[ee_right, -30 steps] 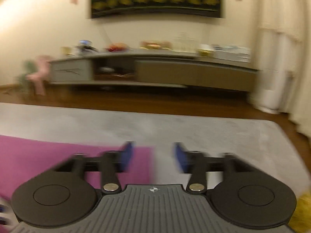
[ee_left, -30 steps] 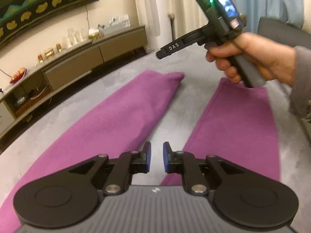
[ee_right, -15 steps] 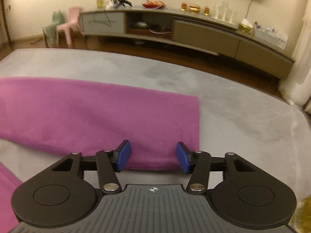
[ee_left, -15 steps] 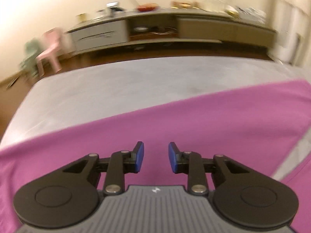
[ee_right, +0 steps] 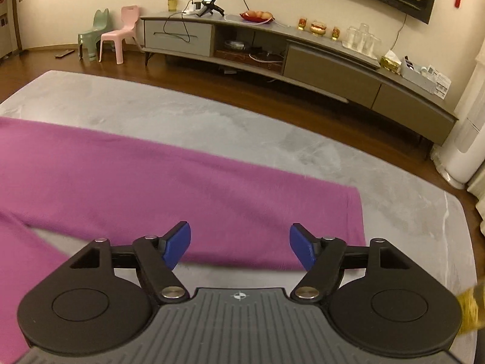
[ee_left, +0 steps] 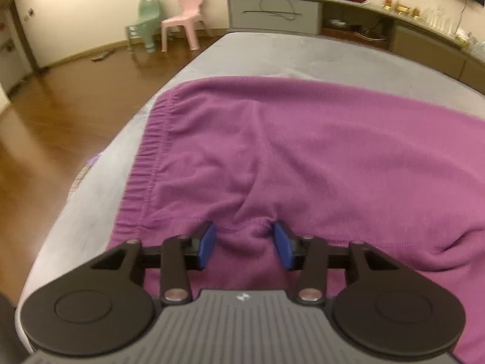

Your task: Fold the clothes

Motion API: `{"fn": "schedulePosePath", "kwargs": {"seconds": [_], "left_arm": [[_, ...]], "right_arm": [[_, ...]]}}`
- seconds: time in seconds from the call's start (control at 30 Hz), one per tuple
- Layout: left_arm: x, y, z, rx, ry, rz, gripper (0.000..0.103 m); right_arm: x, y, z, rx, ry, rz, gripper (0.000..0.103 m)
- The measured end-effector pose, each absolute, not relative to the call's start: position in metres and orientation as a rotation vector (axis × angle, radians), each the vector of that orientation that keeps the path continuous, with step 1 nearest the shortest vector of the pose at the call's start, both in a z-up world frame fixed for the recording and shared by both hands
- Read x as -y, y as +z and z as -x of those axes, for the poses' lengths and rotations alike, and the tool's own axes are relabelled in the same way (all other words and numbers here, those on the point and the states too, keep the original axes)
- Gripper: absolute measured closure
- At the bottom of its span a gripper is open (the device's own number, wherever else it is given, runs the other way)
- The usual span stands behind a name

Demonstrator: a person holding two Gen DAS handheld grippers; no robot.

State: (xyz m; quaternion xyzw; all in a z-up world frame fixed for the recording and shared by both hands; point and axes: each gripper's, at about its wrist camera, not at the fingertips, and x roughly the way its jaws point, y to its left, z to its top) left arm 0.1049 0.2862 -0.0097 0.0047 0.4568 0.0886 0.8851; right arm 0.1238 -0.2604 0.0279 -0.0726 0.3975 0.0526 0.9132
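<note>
Purple trousers [ee_left: 303,151] lie flat on the grey worktop [ee_left: 272,54]. The left tool [ee_left: 245,244] is opening around a crotch fold, ungripped; the right tool [ee_right: 239,247] opens, empty, low in frame above a trouser leg [ee_right: 212,197].

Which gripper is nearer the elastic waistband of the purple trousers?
Left. The left gripper, jaws opening, sits over the trousers' crotch, with the waistband just to its left. The right gripper, also opening, is at a leg's hem end, no waistband in view.

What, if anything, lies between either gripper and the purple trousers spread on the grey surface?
Nothing visible. The left gripper, jaws opening, sits over the trousers near the crotch seam. The right gripper, jaws opening, hovers above a leg's hem end.
</note>
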Motion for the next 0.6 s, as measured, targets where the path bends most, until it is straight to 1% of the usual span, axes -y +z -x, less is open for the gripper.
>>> {"fn": "schedulePosePath", "kwargs": {"seconds": [0.13,0.3,0.33,0.37,0.4,0.43,0.5,0.53,0.57,0.6], "left_arm": [[-0.298,-0.013,-0.136,-0.922,0.120,-0.033,0.058],[-0.296,-0.015,-0.204,-0.899,0.103,-0.142,0.059],[-0.290,-0.017,-0.214,-0.899,0.126,-0.160,0.061],[-0.284,-0.018,-0.225,-0.899,0.149,-0.177,0.067],[-0.282,-0.016,-0.228,-0.911,0.183,-0.183,0.071],[-0.278,-0.012,-0.224,-0.908,0.202,-0.175,0.075],[-0.272,0.004,-0.199,-0.846,0.123,-0.151,0.072],[-0.268,0.008,-0.187,-0.848,0.091,-0.161,0.071],[-0.265,0.011,-0.176,-0.849,0.060,-0.171,0.071],[-0.261,0.014,-0.165,-0.851,0.028,-0.182,0.071]], "right_arm": [[0.271,0.023,-0.082,-0.858,0.033,0.116,0.029],[0.293,0.001,-0.018,-0.881,-0.103,-0.050,0.027],[0.297,-0.005,-0.008,-0.883,-0.131,-0.092,0.026],[0.300,-0.012,0.000,-0.889,-0.162,-0.122,0.026],[0.302,-0.018,0.008,-0.896,-0.194,-0.148,0.026],[0.306,-0.023,0.010,-0.902,-0.222,-0.151,0.026],[0.317,-0.031,0.008,-0.915,-0.273,-0.149,0.026],[0.324,-0.035,0.005,-0.923,-0.297,-0.154,0.027],[0.331,-0.039,0.003,-0.919,-0.299,-0.163,0.024],[0.335,-0.041,-0.001,-0.913,-0.288,-0.164,0.024]]}}
